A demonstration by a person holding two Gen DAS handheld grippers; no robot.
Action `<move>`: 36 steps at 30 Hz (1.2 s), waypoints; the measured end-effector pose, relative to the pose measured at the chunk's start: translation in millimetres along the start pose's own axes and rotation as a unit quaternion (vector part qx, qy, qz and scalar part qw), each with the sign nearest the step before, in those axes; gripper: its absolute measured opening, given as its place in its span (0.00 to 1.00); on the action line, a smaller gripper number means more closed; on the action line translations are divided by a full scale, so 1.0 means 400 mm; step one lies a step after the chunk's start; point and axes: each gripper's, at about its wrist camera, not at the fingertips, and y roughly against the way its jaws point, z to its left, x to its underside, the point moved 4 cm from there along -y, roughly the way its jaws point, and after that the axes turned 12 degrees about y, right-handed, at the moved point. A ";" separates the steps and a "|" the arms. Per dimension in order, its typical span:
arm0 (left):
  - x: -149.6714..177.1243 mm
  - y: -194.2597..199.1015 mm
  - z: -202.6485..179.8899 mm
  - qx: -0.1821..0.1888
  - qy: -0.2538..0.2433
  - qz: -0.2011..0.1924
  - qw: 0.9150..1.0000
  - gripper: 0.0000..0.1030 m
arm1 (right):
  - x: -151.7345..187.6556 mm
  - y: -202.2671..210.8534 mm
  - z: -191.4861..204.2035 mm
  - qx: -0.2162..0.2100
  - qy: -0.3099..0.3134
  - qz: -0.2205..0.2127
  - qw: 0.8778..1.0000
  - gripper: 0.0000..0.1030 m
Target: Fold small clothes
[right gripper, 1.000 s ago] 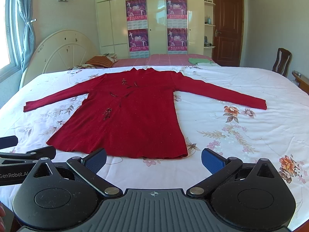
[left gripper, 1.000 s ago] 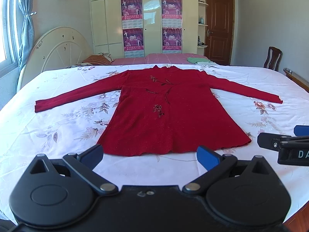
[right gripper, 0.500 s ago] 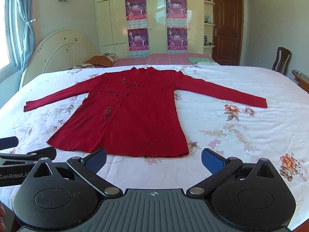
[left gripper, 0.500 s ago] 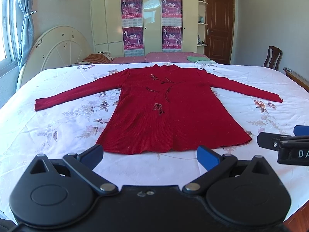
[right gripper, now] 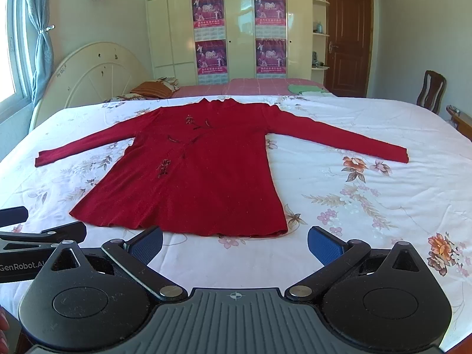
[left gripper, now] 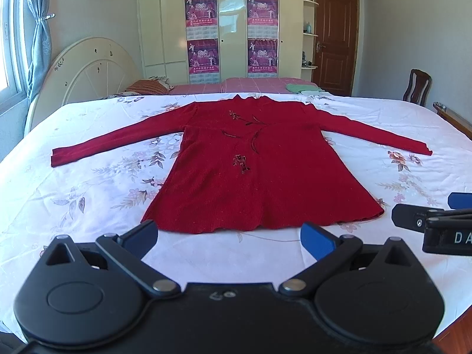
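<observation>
You held both the left gripper [left gripper: 230, 233] and right gripper [right gripper: 235, 242] spread wide, gripping nothing. The red sweater [left gripper: 253, 171] lay flat on the floral bedsheet [left gripper: 88, 194], sleeves outstretched.

Long-sleeved red knit top [left gripper: 262, 174]: fine ribbed cloth, matt, with dark embroidered sprigs; white floral cotton-look bedsheet [left gripper: 88, 194] under it, matt and smooth. Left gripper [left gripper: 230, 237] and right gripper [right gripper: 234, 243]: matt black plastic, textured blue pads [right gripper: 323, 246], bright metal pivot pins. Cream wardrobe doors [right gripper: 242, 29] glossy; brown panelled door [right gripper: 348, 35] semi-gloss wood.
</observation>
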 end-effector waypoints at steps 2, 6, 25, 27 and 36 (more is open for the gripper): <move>0.002 -0.002 -0.001 -0.001 0.001 0.000 1.000 1.00 | 0.000 0.000 0.000 0.000 0.000 0.000 1.000 1.00; 0.003 -0.006 -0.009 -0.002 0.002 0.002 1.000 1.00 | 0.002 -0.002 -0.001 0.000 0.001 0.001 1.000 1.00; -0.032 -0.017 -0.035 0.013 -0.033 -0.017 0.999 0.99 | -0.021 -0.014 -0.054 0.010 -0.030 -0.007 0.999 1.00; -0.043 -0.024 -0.037 0.017 -0.031 -0.017 0.999 0.99 | -0.027 -0.012 -0.066 0.011 -0.037 -0.014 0.999 1.00; -0.122 -0.109 -0.053 0.015 -0.023 -0.019 0.999 0.95 | -0.068 -0.058 -0.169 0.033 -0.078 -0.024 0.996 1.00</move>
